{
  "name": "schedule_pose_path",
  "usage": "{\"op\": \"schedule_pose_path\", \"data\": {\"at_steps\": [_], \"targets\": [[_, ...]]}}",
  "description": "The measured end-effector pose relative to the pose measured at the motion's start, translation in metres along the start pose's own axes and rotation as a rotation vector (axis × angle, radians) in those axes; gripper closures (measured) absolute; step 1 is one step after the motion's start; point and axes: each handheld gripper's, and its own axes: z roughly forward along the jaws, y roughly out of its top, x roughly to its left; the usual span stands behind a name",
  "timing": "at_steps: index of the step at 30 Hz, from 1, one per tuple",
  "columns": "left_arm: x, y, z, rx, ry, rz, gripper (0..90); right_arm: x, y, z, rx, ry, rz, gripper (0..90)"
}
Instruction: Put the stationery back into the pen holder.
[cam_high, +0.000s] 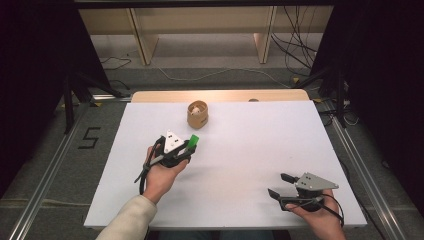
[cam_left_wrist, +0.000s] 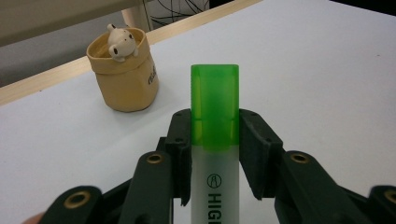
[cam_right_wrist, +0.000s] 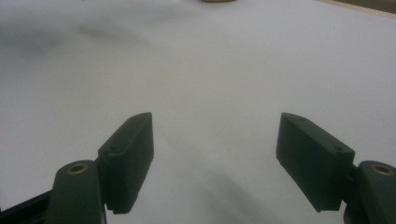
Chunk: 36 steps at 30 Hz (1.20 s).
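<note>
We judge the carrying step is in hand: our left gripper (cam_left_wrist: 215, 140) clamps a green highlighter (cam_left_wrist: 215, 107), cap forward, above the white table (cam_high: 260, 165), toward the far edge where the tan holder (cam_high: 198, 114) stands. Next we would tip it cap-up over the holder's mouth. Our right gripper (cam_right_wrist: 215, 158) waits wide open and empty near the near right corner.

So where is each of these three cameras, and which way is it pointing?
High view: above the person's side, looking forward and down on the white table; both forearms and hands enter from below.
Left gripper view: rides the left claw, looking along the green highlighter it grips toward the tan cup.
Right gripper view: rides the open right claw, facing bare tabletop.
Shared: high and left views both show highlighter and cup.
</note>
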Motion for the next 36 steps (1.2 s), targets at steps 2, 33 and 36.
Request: {"op": "schedule_pose_path", "data": {"at_steps": [2,33,36], "targets": [[0.0,0.001,0.001,-0.009,0.005,0.0,66.8,0.0,0.0,0.0,-0.001,0.0,-0.001,28.4],[0.01,0.011,0.011,-0.111,0.051,0.029,66.8,0.0,0.0,0.001,0.0,0.001,0.0,28.3],[0.012,0.012,0.012,-0.115,0.056,0.036,66.8,0.0,0.0,0.001,0.0,0.001,0.001,28.3]]}}
